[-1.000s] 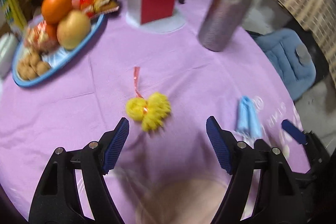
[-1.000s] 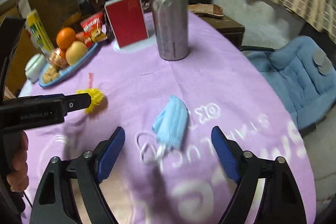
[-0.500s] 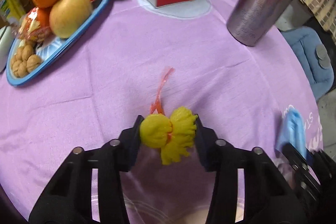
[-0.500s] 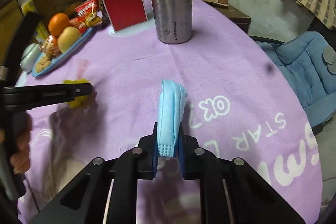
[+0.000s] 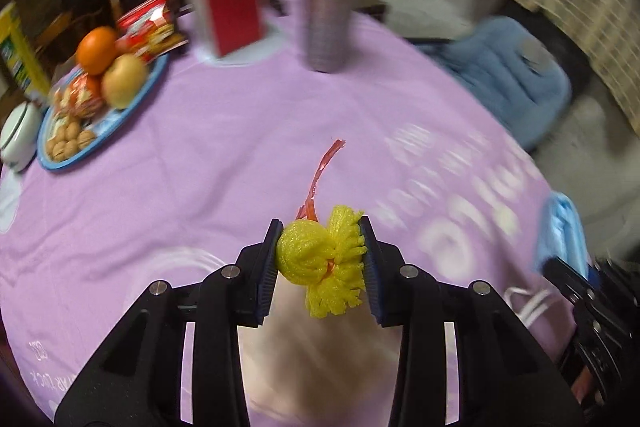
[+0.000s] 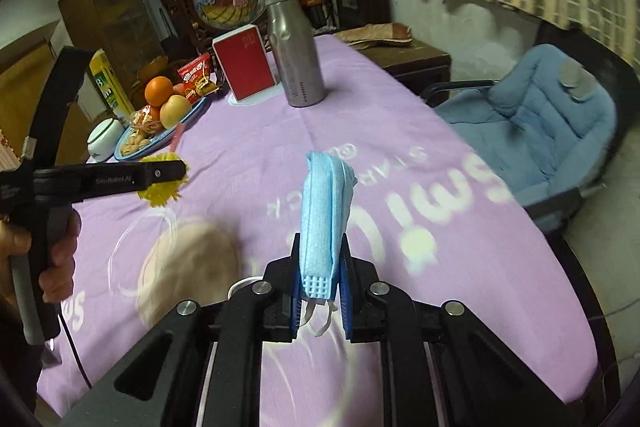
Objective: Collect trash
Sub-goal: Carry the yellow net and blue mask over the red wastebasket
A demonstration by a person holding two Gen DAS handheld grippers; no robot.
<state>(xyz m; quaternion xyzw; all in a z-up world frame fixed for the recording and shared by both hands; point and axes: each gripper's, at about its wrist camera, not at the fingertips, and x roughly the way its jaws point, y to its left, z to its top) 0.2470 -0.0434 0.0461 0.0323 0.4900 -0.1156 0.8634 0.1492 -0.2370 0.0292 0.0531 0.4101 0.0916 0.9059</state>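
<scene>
Lifting is the step judged in hand. From the left wrist, the yellow foam net (image 5: 326,259) is seen clamped between the left gripper (image 5: 322,259) pads, just closed on it, above the near edge of the table (image 5: 224,147). From the right wrist, the blue face mask (image 6: 326,211) is pinched upright in the right gripper (image 6: 320,283). A bin, unseen, is needed next.

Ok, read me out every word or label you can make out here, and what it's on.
"GenRobot.AI": side of the left claw, whose jaws have just closed further on the yellow foam net.
"STAR": white print on the purple tablecloth, upside down in the right wrist view; the rest of that print is blurred.
Too small or blurred: print on the red snack packet, yellow carton, steel bottle, red box.
</scene>
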